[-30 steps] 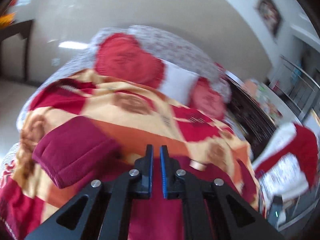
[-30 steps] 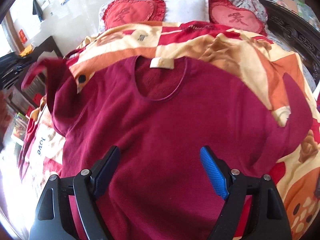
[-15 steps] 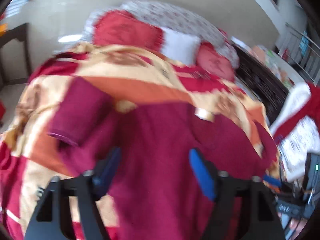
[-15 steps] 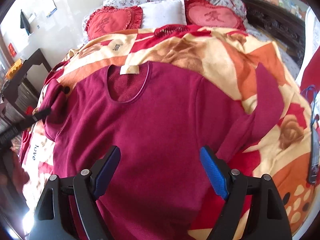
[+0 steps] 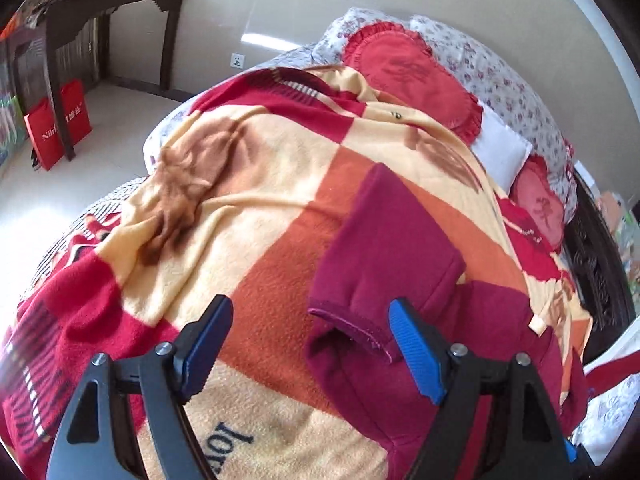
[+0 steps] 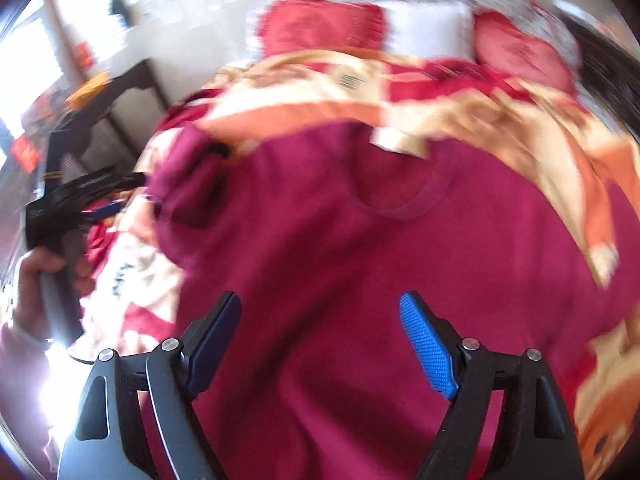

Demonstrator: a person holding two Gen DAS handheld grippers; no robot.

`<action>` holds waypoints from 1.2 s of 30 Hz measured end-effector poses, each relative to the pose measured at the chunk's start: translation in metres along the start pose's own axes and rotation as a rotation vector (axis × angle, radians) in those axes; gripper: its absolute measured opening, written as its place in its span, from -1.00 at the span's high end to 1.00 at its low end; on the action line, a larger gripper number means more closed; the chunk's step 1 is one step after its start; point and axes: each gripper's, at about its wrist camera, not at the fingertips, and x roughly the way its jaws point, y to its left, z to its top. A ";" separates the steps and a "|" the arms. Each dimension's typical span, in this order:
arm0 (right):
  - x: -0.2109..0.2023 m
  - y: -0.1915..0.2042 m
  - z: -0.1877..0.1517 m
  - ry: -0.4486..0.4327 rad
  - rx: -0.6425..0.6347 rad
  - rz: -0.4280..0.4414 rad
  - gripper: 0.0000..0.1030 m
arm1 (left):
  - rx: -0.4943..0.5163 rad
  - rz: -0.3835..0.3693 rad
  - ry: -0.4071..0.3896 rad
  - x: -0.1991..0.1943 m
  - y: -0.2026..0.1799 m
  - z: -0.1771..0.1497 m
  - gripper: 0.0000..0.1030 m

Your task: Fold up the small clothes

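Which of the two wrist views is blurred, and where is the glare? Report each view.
Left wrist view: sharp; the maroon sleeve and blanket read clearly, with a bright reflection on the wall. Right wrist view: motion-blurred across the maroon shirt and pillows, with blown-out glare at the lower left edge.

A plain beige wall (image 5: pixel 320 8) fills the top of the frame. A dark wooden console table (image 5: pixel 116 0) stands upper left on pale glossy floor tiles (image 5: pixel 24 208), beside 2 red paper bags (image 5: pixel 56 124).

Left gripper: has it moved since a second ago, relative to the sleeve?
Yes. The left gripper has dropped toward the sleeve, jaws now spread, cuff between them, red cushion farther off.
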 end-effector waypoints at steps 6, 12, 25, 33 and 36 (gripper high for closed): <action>0.024 0.103 0.038 -0.116 -0.333 0.158 -0.30 | -0.020 0.079 -0.033 -0.029 0.030 -0.009 -0.63; 0.094 0.194 0.059 -0.168 -0.658 0.116 -0.29 | -0.108 0.097 -0.013 -0.042 0.071 -0.025 -0.63; 0.112 0.136 0.110 -0.036 -0.324 0.266 1.00 | -0.092 0.076 0.012 -0.038 0.072 -0.043 -0.63; -0.017 0.029 0.111 -0.182 -0.033 0.428 1.00 | 0.065 0.036 0.037 -0.021 0.014 -0.063 -0.63; -0.053 -0.006 0.094 -0.207 0.029 0.405 1.00 | 0.099 0.025 0.054 -0.014 -0.006 -0.072 -0.63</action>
